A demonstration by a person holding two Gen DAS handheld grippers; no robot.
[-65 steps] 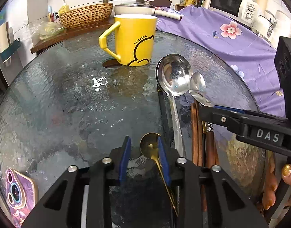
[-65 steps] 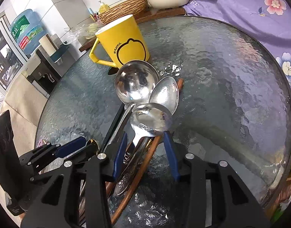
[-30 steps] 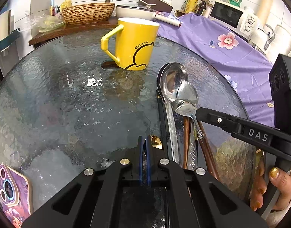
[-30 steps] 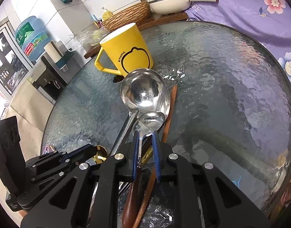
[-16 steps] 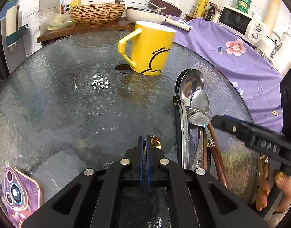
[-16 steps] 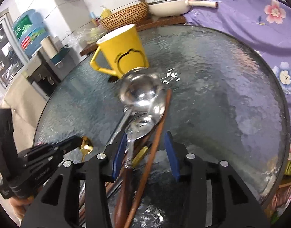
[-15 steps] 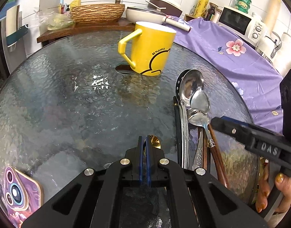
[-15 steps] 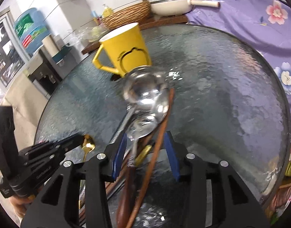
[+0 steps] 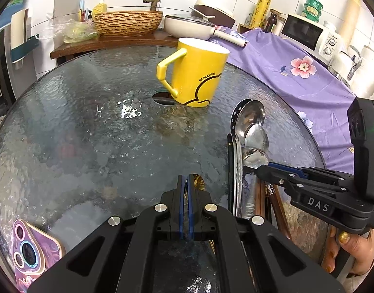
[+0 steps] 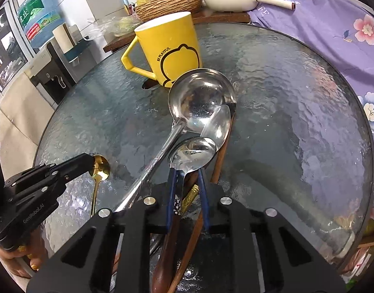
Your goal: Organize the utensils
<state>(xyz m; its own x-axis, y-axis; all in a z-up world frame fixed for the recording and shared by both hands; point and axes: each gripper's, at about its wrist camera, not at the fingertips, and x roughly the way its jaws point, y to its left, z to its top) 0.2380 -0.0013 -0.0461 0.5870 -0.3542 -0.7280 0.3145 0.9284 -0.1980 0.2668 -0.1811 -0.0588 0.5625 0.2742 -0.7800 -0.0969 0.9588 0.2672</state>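
- Nearest the left camera, at the table edge: a pink-cased smartphone (image 9: 33, 249), lying flat and well apart from the cutlery.
- Clamped in the left gripper (image 9: 185, 180), jaws closed flat with almost no gap: a small gold-coloured metal teaspoon (image 10: 100, 164), bowl poking out past the tips, thin handle trailing back low over the textured round glass table (image 10: 296, 97).
- Light, stiff and slick, by the look of it; likely to swivel if pinched so close to the bowl, so better held further down the handle.
- To the right, on the right gripper (image 10: 187, 172), jaws just now closing around the neck of a polished steel spoon with a dark wooden handle (image 10: 193, 153); firm pressure from the pads not possible to confirm here.
- Probably heavier at the bowl end; wooden handle the grippier hold, polished neck the slippery one.
- Just beyond, overlapping it: a second plain steel spoon (image 10: 218, 124), a large steel ladle (image 10: 201, 97) and brown wooden chopsticks (image 10: 221, 156), all bundled lengthwise and touching.
- Risk of dragging neighbours along when lifting one piece out.
- Further back, upright on the table near the ladle bowl: a yellow ceramic mug with a cartoon outline (image 10: 169, 46), the likely holder, empty as far as visible.
- Farthest: a purple floral cloth (image 9: 284, 58) over the counter.
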